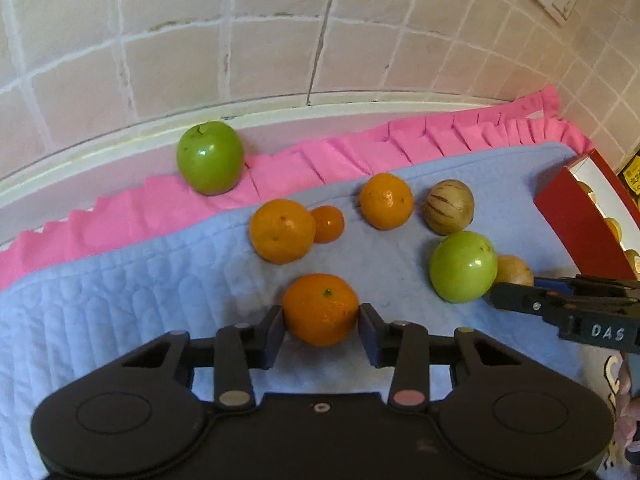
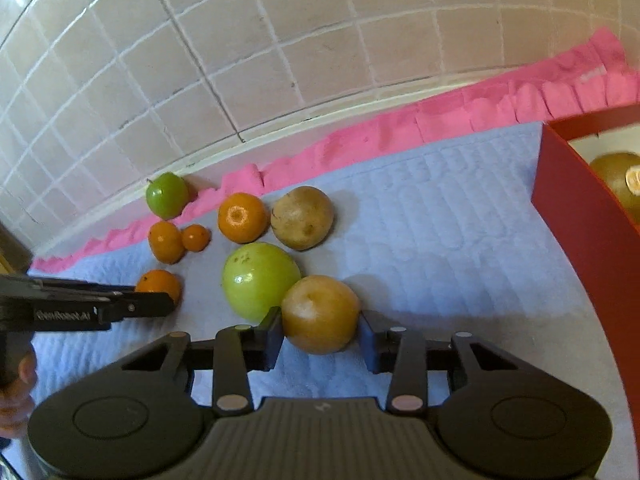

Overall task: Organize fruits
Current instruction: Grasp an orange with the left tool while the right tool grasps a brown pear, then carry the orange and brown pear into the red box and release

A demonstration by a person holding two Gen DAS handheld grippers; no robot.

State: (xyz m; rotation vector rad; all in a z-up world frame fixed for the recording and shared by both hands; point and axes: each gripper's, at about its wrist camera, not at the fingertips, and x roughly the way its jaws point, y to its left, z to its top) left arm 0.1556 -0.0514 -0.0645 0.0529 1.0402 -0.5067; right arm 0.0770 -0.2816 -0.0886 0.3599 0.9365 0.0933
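So the biggest thing going on here is the pale blue quilted mat [image 1: 168, 264] with a pink frilly cloth [image 1: 120, 216] peeking out along the tiled wall [image 1: 280, 40], and all the loose fruit sits on those two. Over on the right edge there's a red box [image 2: 580, 216] with some brownish-gold fruit already inside. The left gripper [image 1: 322, 326] has its fingers on either side of an orange [image 1: 321, 309], pads right at its sides, though I honestly can't tell whether they're squeezing it or just framing it. Same deal for the right gripper [image 2: 322, 330]: a golden-brown round fruit [image 2: 320, 314] sits between its fingers, left pad looks like it's touching, right pad is right at the edge, so can't call it a proper pinch. Pressed up against that golden one is a big green apple [image 2: 260, 280]. Another green apple [image 1: 210, 157] sits way back on the pink frill near the wall. Behind the big apple there's a striped tan fruit [image 1: 449, 207] next to a second orange [image 1: 386, 201], and further left a third orange [image 1: 282, 231] is touching a little mandarin [image 1: 329, 224], the smallest of the bunch.
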